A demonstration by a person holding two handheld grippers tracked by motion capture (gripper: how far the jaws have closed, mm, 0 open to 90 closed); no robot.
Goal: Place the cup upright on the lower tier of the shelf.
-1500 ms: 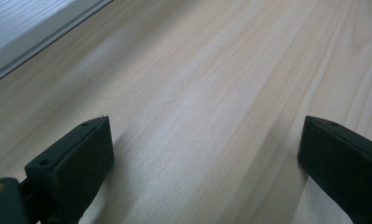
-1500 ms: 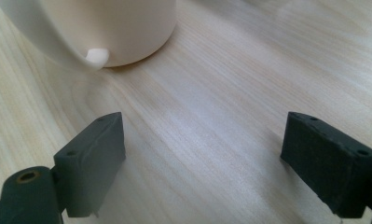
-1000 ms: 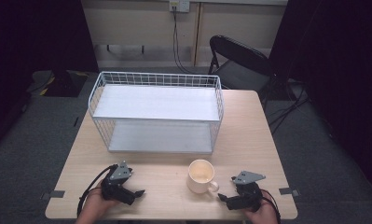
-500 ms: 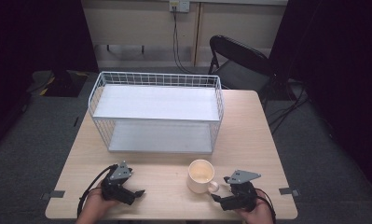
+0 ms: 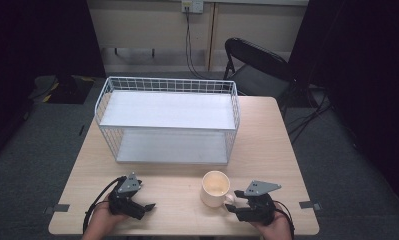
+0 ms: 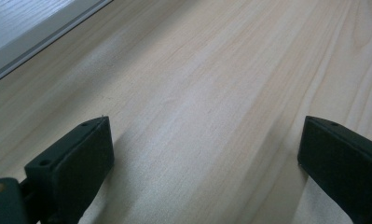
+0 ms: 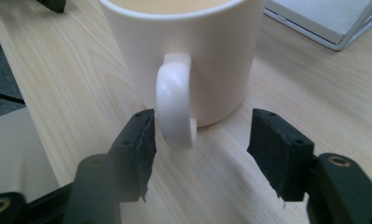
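Your right gripper [image 7: 200, 154] has just been closing, jaws half apart around the handle of the mug [image 7: 183, 51], not yet pinching. The mug stands upright on the counter [image 5: 267, 150], at six o'clock from the wire shelf [image 5: 167, 120]. Your left gripper [image 6: 202, 149] gapes wide over bare wood.

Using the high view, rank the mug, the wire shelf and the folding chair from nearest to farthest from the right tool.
1. Mug: just left of the right tool, handle toward it.
2. Wire shelf: mid-table, beyond the mug.
3. Folding chair: on the floor past the table's far edge.
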